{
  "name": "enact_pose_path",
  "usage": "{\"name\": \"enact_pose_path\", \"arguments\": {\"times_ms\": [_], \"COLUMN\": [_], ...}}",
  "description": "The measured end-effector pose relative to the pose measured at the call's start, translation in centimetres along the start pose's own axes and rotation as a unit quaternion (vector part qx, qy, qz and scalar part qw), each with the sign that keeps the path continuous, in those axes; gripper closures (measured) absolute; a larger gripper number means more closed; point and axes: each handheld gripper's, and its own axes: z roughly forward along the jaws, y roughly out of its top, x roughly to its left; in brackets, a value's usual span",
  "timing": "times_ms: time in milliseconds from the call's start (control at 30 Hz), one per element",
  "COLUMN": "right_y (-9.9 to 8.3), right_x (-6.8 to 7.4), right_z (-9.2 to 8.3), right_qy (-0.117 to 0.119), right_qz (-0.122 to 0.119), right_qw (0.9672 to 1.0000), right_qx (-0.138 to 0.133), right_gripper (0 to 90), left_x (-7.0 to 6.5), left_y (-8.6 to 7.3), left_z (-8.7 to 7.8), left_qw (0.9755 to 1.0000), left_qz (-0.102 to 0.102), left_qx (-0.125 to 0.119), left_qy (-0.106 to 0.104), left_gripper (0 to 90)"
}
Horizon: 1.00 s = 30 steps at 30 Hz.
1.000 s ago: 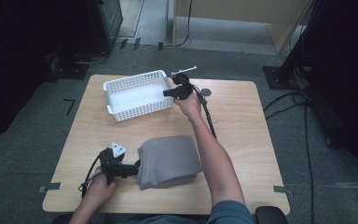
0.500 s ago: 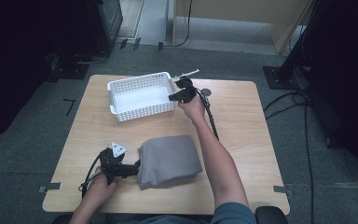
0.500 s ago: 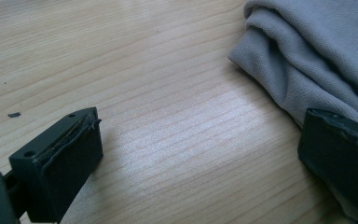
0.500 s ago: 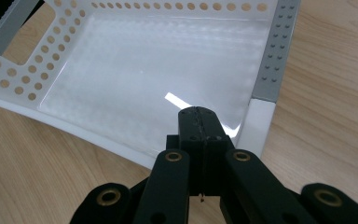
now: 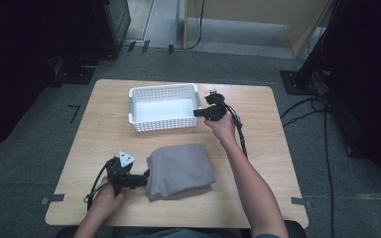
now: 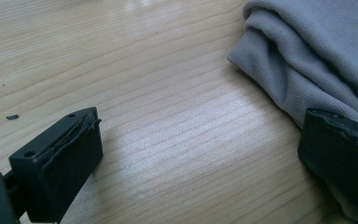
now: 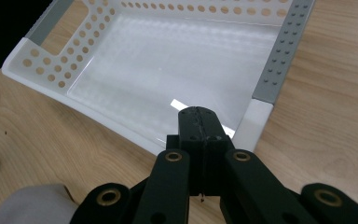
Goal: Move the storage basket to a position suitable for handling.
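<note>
Grey folded cloth (image 5: 180,170) lies on the desk (image 5: 278,148), near edge. Left claw (image 6: 200,154) gapes beside it; a shallow bite could unfold it. Right claw (image 7: 199,122), shut and empty, could nudge the white basket (image 5: 139,124).

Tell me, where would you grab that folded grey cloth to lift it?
Probably at the folded grey cloth's thick rolled edge on its left side, coming in low along the table from the left. The layers bunch there into a ridge two jaws can pinch. The open left claw already sits beside that edge.
</note>
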Motion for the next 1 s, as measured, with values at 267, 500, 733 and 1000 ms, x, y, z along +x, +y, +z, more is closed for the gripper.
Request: {"name": "enact_pose_path", "arguments": {"times_ms": [267, 500, 733, 1000], "right_y": [-1.4, -2.8, -4.0, -4.0], "right_x": [-0.2, -0.5, -0.7, -0.4], "right_z": [-1.2, -2.6, -4.0, -4.7], "right_qy": [-0.011, -0.005, -0.014, 0.0], "right_qz": [-0.006, -0.001, -0.01, -0.017], "right_qw": [0.9999, 1.0, 0.9998, 0.9997], "right_qx": [0.007, -0.008, -0.008, -0.017], "right_gripper": [90.0, 90.0, 90.0, 84.3], "left_x": [0.0, 0.0, 0.0, 0.0], "left_y": [0.1, 0.2, 0.2, 0.2], "left_z": [0.1, 0.2, 0.2, 0.2], "left_qw": [1.0, 1.0, 1.0, 1.0], "left_qz": [0.003, 0.005, 0.006, 0.006], "left_qx": [0.0, 0.001, 0.001, 0.0], "left_qy": [-0.003, -0.004, -0.005, -0.005], "left_gripper": [0.0, 0.0, 0.0, 0.0]}}
